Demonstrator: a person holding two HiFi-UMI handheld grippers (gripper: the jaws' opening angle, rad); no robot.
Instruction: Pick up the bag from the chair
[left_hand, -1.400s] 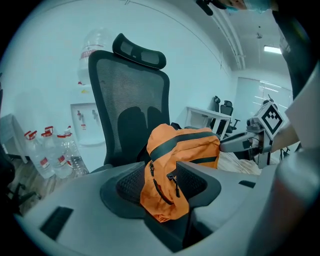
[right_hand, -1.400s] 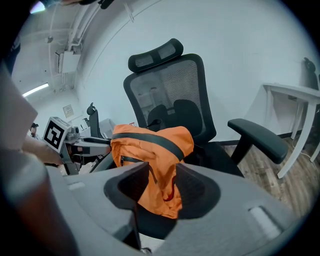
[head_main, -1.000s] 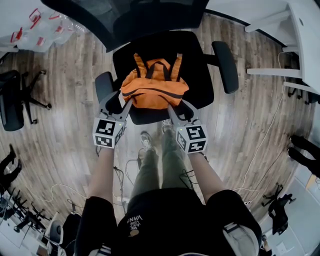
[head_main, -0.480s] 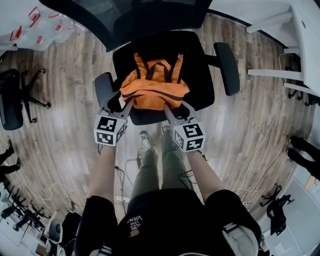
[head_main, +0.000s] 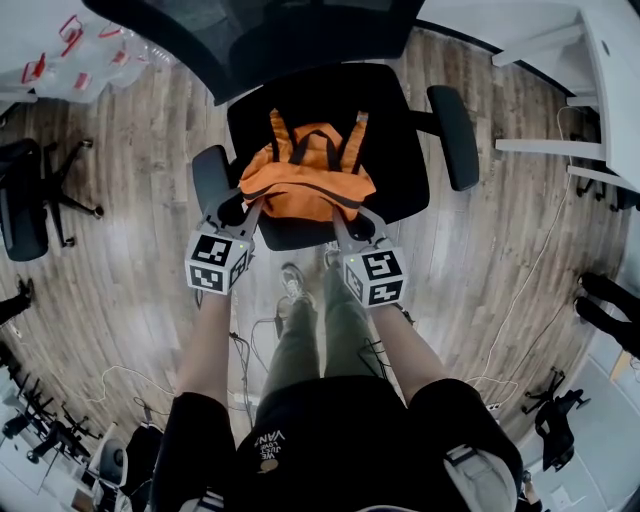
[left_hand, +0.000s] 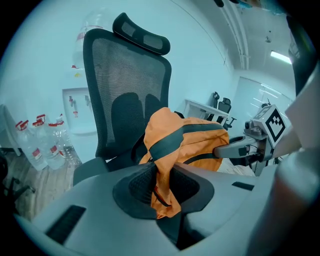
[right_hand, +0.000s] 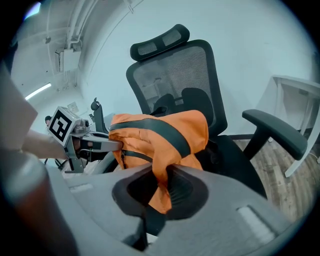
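Observation:
An orange bag (head_main: 305, 182) with black straps and trim sits over the seat of a black office chair (head_main: 405, 120). My left gripper (head_main: 248, 212) is shut on the bag's near left corner, and orange fabric (left_hand: 162, 185) is pinched between its jaws. My right gripper (head_main: 340, 215) is shut on the near right corner, with a fold of the bag (right_hand: 161, 187) bunched between its jaws. In the left gripper view the bag (left_hand: 187, 137) bulges up in front of the chair's mesh back (left_hand: 127, 80). The right gripper (left_hand: 235, 149) shows across the bag there.
Chair armrests (head_main: 452, 132) flank the bag. A white desk (head_main: 600, 90) stands at the right. Clear plastic bottles (head_main: 85, 60) lie on the wood floor at the upper left, beside another black chair (head_main: 30, 205). Cables (head_main: 510, 300) trail on the floor.
Both grippers stay shut on the bag's near corners. The bag's front edge has come up slightly and bunched; the grippers have drawn a little closer together.

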